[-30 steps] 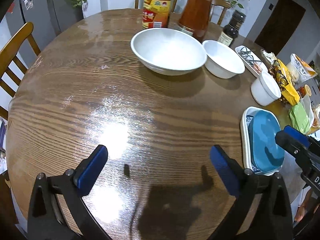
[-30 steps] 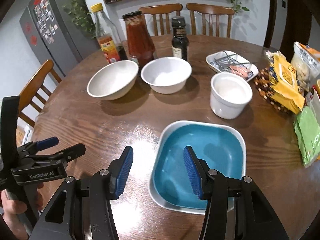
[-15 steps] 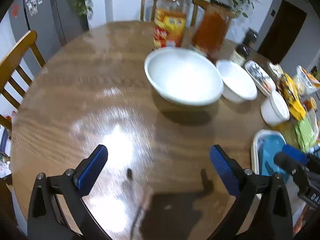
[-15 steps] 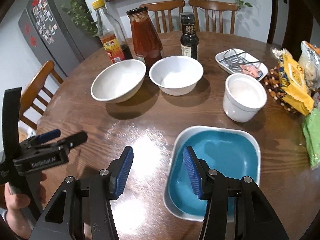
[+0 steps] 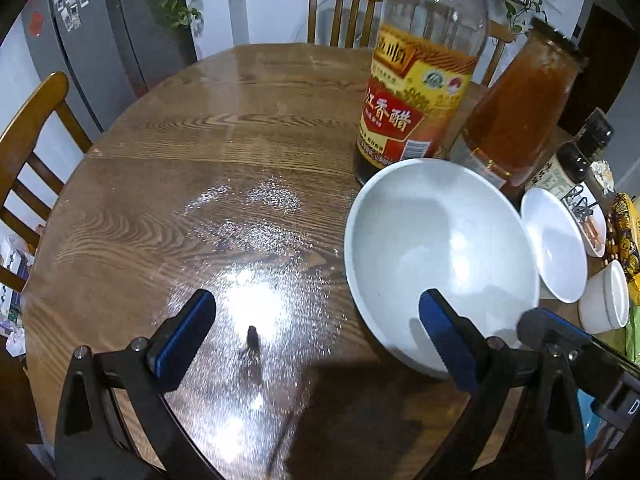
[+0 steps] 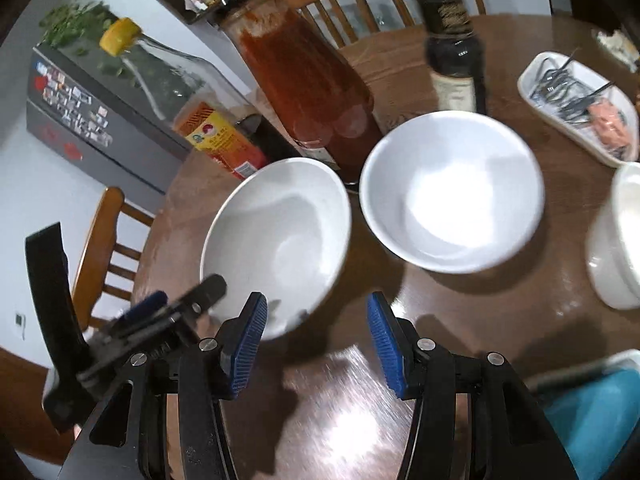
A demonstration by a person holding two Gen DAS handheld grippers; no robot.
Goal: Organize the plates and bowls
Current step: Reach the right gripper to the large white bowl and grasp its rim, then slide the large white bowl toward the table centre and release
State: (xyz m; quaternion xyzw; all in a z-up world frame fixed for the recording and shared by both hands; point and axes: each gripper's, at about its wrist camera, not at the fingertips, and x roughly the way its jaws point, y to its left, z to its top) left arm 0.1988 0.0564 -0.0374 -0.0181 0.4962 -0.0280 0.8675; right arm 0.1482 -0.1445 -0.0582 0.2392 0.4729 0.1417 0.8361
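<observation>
A large white bowl (image 5: 436,256) stands on the round wooden table (image 5: 224,168); it also shows in the right wrist view (image 6: 280,240). A smaller white bowl (image 6: 452,188) stands to its right, seen too in the left wrist view (image 5: 554,248). A white cup (image 6: 618,236) stands further right. A blue square plate (image 6: 596,420) lies at the near right. My left gripper (image 5: 316,336) is open and empty, its right finger over the large bowl's near rim. My right gripper (image 6: 316,344) is open and empty, just in front of both bowls.
A vinegar bottle (image 5: 420,80), a red sauce jar (image 5: 520,108) and a dark bottle (image 5: 572,156) stand behind the bowls. A white tray of clips (image 6: 580,104) and snack packets (image 5: 624,228) lie at the right. Wooden chairs (image 5: 28,152) ring the table.
Both grippers have moved forward toward the white bowls. The blue plate has dropped to the right wrist view's lower right corner. Both stay open.
</observation>
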